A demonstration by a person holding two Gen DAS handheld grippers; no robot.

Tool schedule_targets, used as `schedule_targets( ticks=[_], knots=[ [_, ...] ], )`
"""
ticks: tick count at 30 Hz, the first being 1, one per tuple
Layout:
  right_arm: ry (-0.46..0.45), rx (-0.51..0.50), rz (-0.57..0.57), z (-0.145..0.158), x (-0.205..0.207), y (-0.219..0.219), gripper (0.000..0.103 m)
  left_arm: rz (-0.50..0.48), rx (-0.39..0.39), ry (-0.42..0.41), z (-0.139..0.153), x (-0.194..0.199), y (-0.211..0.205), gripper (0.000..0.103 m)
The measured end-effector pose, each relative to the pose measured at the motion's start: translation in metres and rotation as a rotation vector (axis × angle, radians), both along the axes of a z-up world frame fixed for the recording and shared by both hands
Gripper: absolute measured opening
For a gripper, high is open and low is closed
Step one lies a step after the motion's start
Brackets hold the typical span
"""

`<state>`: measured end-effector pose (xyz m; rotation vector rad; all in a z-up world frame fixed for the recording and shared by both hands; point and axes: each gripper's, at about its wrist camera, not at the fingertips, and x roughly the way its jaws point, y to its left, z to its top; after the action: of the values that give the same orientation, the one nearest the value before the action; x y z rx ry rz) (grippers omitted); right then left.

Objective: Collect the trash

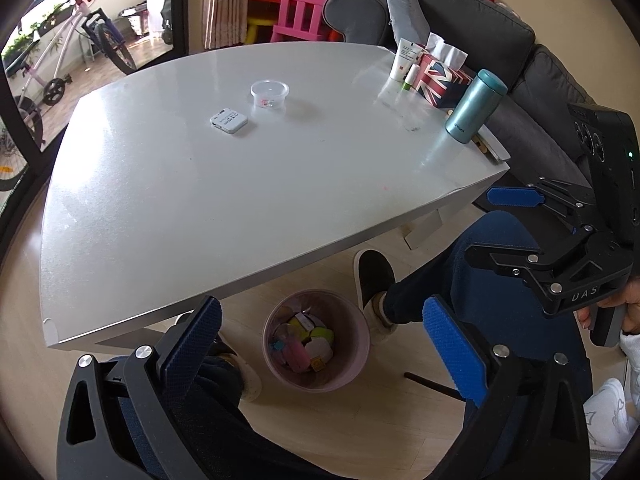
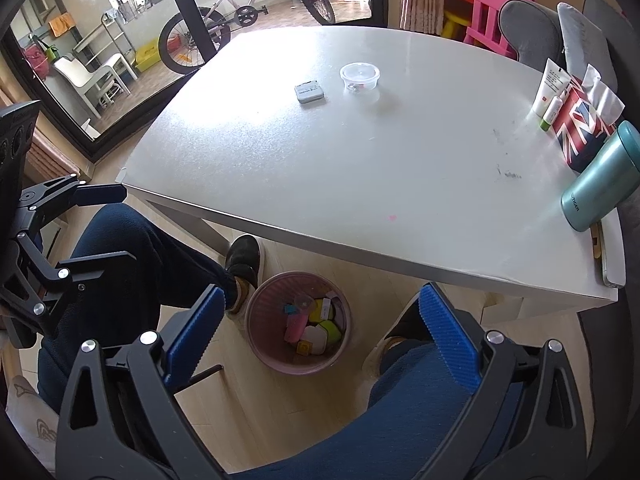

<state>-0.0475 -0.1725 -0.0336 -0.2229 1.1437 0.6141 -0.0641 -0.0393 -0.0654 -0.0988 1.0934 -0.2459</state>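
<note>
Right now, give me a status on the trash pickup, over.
Left gripper and right gripper open, empty, above pink bin. Bin holds colourful scraps. Table edge overhangs near bin; nothing blocking.

A home living room: grey sofa (image 1: 460, 12), child's pink chair (image 1: 298, 4), bicycle (image 2: 248, 12).

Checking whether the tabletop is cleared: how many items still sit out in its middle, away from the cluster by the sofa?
2: a clear plastic cup and, just beside it, a small white box.
</note>
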Motion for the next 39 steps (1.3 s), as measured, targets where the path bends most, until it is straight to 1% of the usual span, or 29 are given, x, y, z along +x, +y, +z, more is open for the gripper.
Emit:
schedule_targets(
  ticks=[9,17,21,24,30,35,39],
  knots=[
    [0.012,-0.002,0.003,-0.002,0.006,0.005,0.098,0.022,-0.005,0.009,0.000,0.006,0.007,0.097],
    [-0.008,0.010,0.006,0.007,0.029,0.018,0.098,0.051,0.005,-0.011,0.006,0.019,0.019,0.097],
    [-0.017,0.020,0.005,0.010,0.047,0.026,0.098,0.075,0.013,-0.026,0.008,0.030,0.025,0.097],
    [-0.041,0.013,0.011,0.014,0.061,0.034,0.098,0.094,0.028,-0.043,0.010,0.038,0.032,0.097],
    [-0.079,0.018,0.016,0.024,0.092,0.051,0.098,0.131,0.031,-0.079,0.016,0.056,0.045,0.097],
    [-0.090,0.027,0.022,0.024,0.119,0.066,0.098,0.142,0.046,-0.113,0.021,0.066,0.048,0.097],
    [-0.097,0.019,0.023,0.020,0.146,0.080,0.098,0.158,0.050,-0.122,0.023,0.075,0.054,0.097]
  ],
)
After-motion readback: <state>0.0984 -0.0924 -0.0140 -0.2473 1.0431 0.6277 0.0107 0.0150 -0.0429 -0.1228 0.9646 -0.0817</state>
